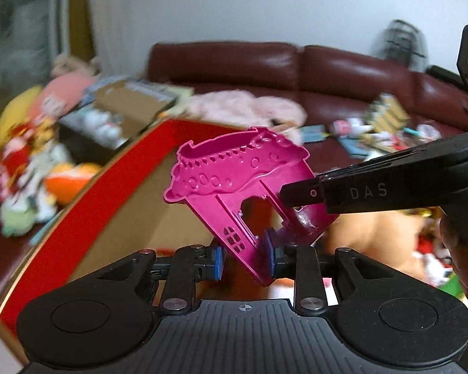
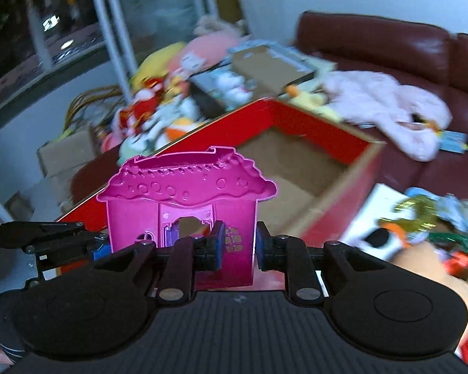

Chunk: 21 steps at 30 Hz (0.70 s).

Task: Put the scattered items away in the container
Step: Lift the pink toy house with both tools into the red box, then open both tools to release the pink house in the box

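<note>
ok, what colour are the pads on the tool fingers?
Blue pads, against black fingers; clearest in the right wrist view, either side of the magenta plastic toy house.

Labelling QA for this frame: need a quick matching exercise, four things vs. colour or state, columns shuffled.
Column A:
1. toy house
2. cardboard box
3. sofa
4. plush toy on the sofa seat

Column B:
a. dark red leather
b. magenta plastic, held between both grippers' fingers
c. pale pink, fluffy
d. red outside, brown inside, open top

Pairs: 1-b, 2-d, 3-a, 4-c

The left gripper and the right gripper each clamp the house's lower wall; the box sits just behind it.
</note>
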Tool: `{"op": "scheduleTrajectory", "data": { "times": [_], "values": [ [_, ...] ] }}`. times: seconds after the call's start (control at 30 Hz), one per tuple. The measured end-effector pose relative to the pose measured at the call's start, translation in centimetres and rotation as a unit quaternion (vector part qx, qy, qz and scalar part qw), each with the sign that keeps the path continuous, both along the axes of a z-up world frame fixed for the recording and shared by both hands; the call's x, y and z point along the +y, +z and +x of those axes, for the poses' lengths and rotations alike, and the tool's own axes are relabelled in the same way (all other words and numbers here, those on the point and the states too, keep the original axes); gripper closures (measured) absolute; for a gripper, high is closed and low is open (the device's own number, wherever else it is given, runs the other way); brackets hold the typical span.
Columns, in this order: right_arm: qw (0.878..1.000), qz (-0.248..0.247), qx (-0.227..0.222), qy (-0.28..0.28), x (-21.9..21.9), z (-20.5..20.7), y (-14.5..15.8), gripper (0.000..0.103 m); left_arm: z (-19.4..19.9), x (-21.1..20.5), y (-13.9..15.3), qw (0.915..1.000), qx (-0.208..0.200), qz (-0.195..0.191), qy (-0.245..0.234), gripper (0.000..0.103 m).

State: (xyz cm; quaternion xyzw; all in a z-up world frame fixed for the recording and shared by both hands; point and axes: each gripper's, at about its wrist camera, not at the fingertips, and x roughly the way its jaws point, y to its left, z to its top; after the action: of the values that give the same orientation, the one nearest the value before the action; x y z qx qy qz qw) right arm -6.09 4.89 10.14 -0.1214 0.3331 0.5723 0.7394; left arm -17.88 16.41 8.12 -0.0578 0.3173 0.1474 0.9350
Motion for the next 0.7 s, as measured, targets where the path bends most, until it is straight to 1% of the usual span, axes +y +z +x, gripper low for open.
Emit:
{"op": "scheduleTrajectory", "data": {
  "times": [0.17,0.2,0.23,0.27,0.3,0.33,0.37,0.47,0.57,0.7],
  "values": [
    [0.999,-0.031,0.005,0.033,5.8,-1.9,-1.6,0.077,-0.2,4.7,-1.4,0.9985,0.030,-0.016,0.042,0.078],
    [0.999,-0.035,0.007,0.036,6.7,-2.1,-1.9,0.077,-0.3,5.7,-1.6,0.9979,0.034,-0.022,0.051,0.067],
    [0.999,-0.037,0.011,0.036,7.5,-2.3,-2.3,0.075,-0.4,6.6,-1.8,0.9969,0.039,-0.028,0.062,0.058],
    [0.999,-0.039,0.012,0.036,8.1,-2.4,-2.6,0.068,-0.4,7.4,-2.1,0.9955,0.044,-0.032,0.077,0.045],
    [0.998,-0.044,0.009,0.034,8.6,-2.4,-3.0,0.041,-0.4,8.1,-2.4,0.9939,0.048,-0.034,0.093,0.025],
    [0.999,-0.048,0.000,0.024,8.9,-2.3,-3.4,0.025,-0.6,8.7,-2.7,0.9923,0.050,-0.035,0.108,0.017],
    [0.999,-0.047,-0.005,0.018,8.7,-2.3,-3.6,0.026,-0.8,9.2,-3.0,0.9910,0.049,-0.036,0.119,0.010],
    [0.998,-0.057,0.006,0.017,8.0,-1.6,-4.5,0.027,-1.1,9.7,-3.8,0.9891,0.061,-0.041,0.128,0.010],
    [0.998,-0.064,0.018,0.004,7.4,-0.9,-5.1,0.027,-0.7,9.5,-4.5,0.9885,0.070,-0.049,0.125,0.010],
    [0.998,-0.063,0.031,-0.001,6.5,-0.9,-5.4,0.025,-0.1,8.8,-5.2,0.9891,0.080,-0.040,0.117,0.010]
  ]
}}
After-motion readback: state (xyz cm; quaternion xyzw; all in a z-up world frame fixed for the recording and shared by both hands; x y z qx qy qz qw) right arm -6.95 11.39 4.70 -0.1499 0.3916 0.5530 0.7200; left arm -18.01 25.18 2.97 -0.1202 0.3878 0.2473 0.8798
